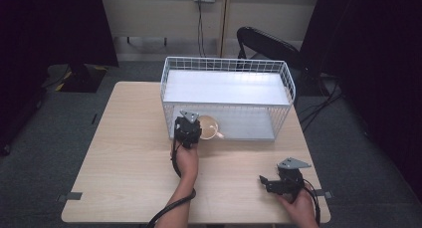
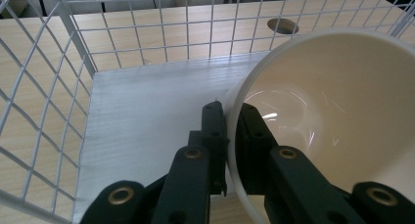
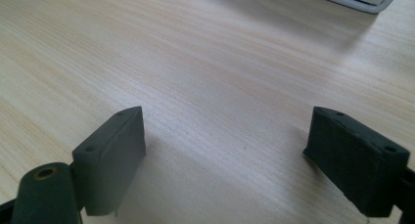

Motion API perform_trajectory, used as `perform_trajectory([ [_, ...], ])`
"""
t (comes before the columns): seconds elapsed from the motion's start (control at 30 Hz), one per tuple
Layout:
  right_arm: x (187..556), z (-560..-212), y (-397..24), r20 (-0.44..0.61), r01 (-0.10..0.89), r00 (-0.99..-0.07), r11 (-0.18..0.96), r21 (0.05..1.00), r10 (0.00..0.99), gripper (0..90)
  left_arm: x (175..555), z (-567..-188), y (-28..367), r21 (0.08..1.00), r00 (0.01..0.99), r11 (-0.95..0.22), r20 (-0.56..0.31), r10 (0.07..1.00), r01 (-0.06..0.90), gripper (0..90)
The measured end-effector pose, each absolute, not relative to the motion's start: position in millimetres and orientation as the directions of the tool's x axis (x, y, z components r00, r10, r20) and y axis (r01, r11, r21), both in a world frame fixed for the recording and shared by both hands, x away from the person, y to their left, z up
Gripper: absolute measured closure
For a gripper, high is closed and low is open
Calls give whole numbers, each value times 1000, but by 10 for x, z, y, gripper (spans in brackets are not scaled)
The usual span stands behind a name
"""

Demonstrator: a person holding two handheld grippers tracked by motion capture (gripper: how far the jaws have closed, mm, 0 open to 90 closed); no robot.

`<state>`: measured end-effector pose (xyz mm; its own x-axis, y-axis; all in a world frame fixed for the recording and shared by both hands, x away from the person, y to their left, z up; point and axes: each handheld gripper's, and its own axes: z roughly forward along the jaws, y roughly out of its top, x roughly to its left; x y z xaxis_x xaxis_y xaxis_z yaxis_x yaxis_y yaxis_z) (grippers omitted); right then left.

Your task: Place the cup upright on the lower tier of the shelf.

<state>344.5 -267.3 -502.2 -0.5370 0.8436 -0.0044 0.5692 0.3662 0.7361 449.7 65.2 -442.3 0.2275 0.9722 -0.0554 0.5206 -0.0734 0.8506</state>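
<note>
Pale wood-grain table (image 1: 129, 153); left tongs (image 2: 230, 123) pinch glossy cream cup (image 2: 337, 131) rim; right tongs (image 3: 225, 160) spread.

A: What is on the table (image 1: 124, 153)?

B: A white wire basket (image 1: 227, 96) sits toward twelve o'clock, its open side facing the person. A cream cup (image 1: 209, 127) lies tipped at the basket's front edge, at about seven o'clock of the basket.

A: Where are the hands?

B: The left hand (image 1: 186, 158) reaches up from six o'clock; its left gripper (image 1: 188, 130) meets the cup's nine o'clock side, though the jaws are too small to make out. The right hand (image 1: 301, 205) rests at the table's five o'clock corner, its right gripper (image 1: 266, 182) pointing toward nine o'clock.

A: Beyond the table?

B: A black chair (image 1: 266, 44) at one o'clock.
</note>
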Motion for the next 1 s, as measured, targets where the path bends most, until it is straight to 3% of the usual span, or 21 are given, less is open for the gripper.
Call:
perform_trajectory([
  [0.2, 3445, -5022, -2673, -4, 569, -537, 366, 736, 844, 138, 4491, -4432, 659, 865, 225, -50, -74, 972, 499, 795],
  [0.47, 3445, -5022, -2673, -4, 569, -537, 366, 736, 844, 138, 4475, -4444, 673, 894, 236, -18, -99, 967, 447, 493],
  [0.53, 3445, -5022, -2673, -4, 569, -537, 366, 736, 844, 138, 4470, -4431, 682, 920, 285, -53, -65, 956, 388, 429],
  [0.77, 3445, -5022, -2673, -4, 569, -537, 366, 736, 844, 138, 4450, -4346, 666, 944, 349, -93, -25, 937, 317, 350],
  [1.0, 3445, -5022, -2673, -4, 569, -537, 366, 736, 844, 138, 4414, -4353, 663, 934, 377, -131, -4, 926, 331, 314],
])
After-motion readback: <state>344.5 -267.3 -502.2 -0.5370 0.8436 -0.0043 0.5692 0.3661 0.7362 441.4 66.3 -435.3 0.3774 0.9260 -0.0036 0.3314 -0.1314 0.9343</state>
